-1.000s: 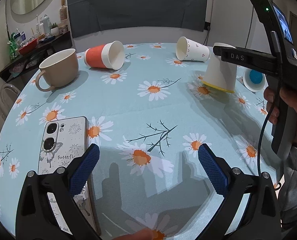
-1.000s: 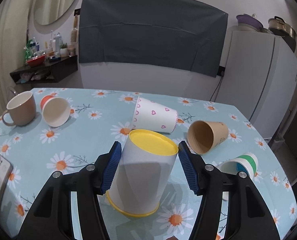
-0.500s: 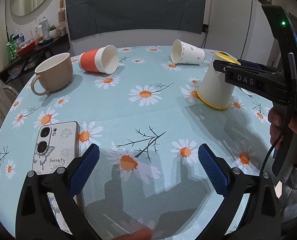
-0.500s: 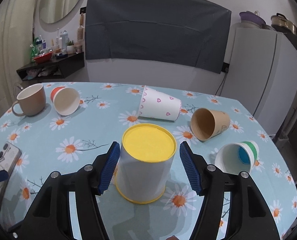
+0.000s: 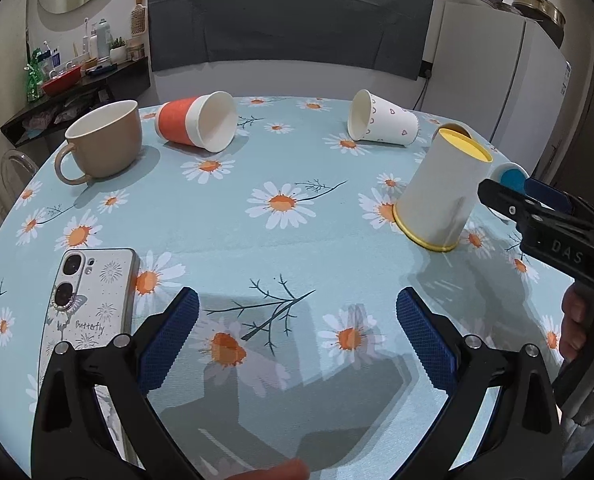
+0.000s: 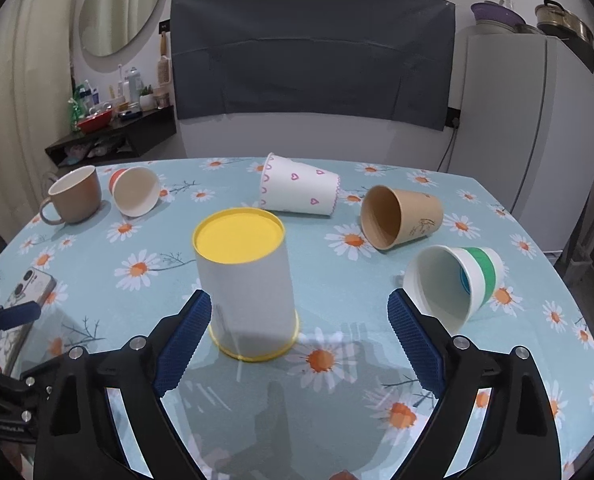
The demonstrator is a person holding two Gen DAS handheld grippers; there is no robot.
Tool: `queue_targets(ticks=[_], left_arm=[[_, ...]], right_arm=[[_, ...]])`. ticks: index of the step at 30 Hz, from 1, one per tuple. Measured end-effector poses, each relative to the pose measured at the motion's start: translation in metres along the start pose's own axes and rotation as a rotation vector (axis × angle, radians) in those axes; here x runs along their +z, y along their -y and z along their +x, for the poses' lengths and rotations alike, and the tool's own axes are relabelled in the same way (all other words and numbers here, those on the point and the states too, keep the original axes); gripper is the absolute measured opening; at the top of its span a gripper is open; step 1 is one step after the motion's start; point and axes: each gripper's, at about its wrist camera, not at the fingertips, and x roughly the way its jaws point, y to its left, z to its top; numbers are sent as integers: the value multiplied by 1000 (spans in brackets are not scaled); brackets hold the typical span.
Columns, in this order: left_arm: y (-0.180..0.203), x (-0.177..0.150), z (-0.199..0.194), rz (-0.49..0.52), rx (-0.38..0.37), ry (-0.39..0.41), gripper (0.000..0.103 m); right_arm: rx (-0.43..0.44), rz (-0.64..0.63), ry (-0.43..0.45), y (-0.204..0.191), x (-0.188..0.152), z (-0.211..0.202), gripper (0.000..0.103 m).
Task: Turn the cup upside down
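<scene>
Round table, pale blue daisy-print cloth, fills both views.

Right gripper: jaws spread wide, holding nothing; blue pads stand either side of the cup's base, the left pad just beside it, contact uncertain. In the left wrist view it enters from 3 o'clock.

Left gripper: jaws spread wide over bare cloth at 6 o'clock, nothing between the pads.

Tan mug, upright, handle toward the camera, at 10 o'clock in the left wrist view.

White cup with yellow rim: upside down, mouth flat on the cloth, yellow bottom facing up. Dead centre in the right wrist view; at 3 o'clock in the left wrist view, well apart from the left gripper.

Phone, white butterfly case, camera side up, at 8 o'clock in the left wrist view, just beside the left pad.

Four paper cups lie on their sides:
- Orange cup, at 11 o'clock, beside the mug.
- Heart-print cup, at 12 o'clock behind the flipped cup.
- Brown cup, at 2 o'clock.
- Green-and-blue striped cup, at 3 o'clock, near the right pad.
</scene>
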Motion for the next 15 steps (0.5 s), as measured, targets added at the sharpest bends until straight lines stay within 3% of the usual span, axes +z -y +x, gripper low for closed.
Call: queue_targets(ticks=[15], left_arm=[[44,-2,22,44,21,-5,97]], right_arm=[[-14,25,-50,54,-33,4,88]])
